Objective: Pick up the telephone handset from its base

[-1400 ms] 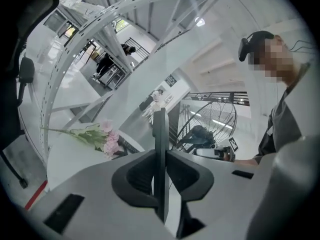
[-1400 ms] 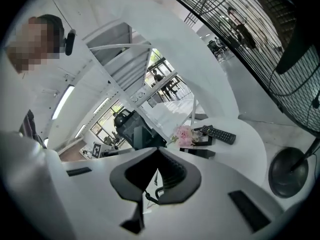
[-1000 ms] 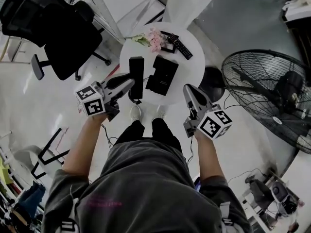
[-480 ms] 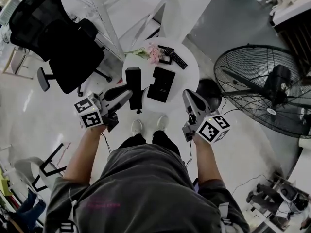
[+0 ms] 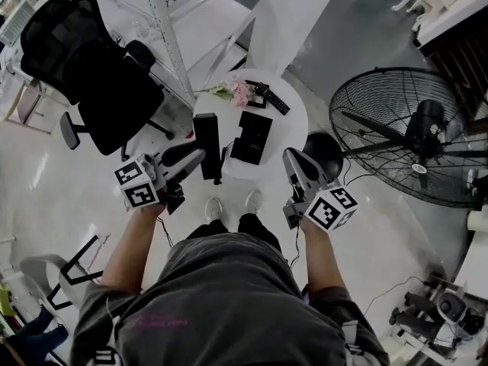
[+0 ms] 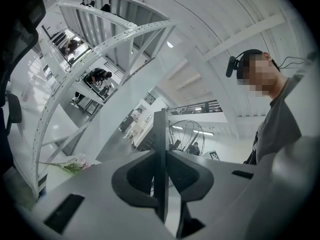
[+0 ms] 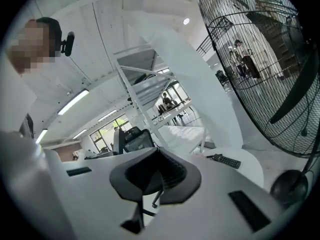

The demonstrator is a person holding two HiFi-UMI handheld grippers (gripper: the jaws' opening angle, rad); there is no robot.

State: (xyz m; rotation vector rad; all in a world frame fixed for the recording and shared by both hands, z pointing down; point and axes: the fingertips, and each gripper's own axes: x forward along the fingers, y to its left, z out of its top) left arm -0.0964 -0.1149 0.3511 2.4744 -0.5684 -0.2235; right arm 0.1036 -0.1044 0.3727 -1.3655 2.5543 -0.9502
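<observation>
My left tongs (image 5: pixel 200 155) clamp the handset (image 5: pixel 207 137), clear of base (image 5: pixel 252 137).
Long axis runs forward from the jaws; base just right; right tongs (image 5: pixel 293 158) pinched together, empty.

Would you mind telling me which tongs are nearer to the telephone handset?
Left. The left tongs are shut on the handset; the right tongs sit apart from it, beyond the base.

No text, brand, number or sign can be read in any view. Only black-and-white square patterns are carried by the left cube (image 5: pixel 137 183) on the left gripper (image 5: pixel 198 156) and the right cube (image 5: pixel 331 208) on the right gripper (image 5: pixel 290 157). A faint pink print (image 5: pixel 162 322) on the shirt (image 5: pixel 229 288), behind the left gripper, is too blurred to be made out.
</observation>
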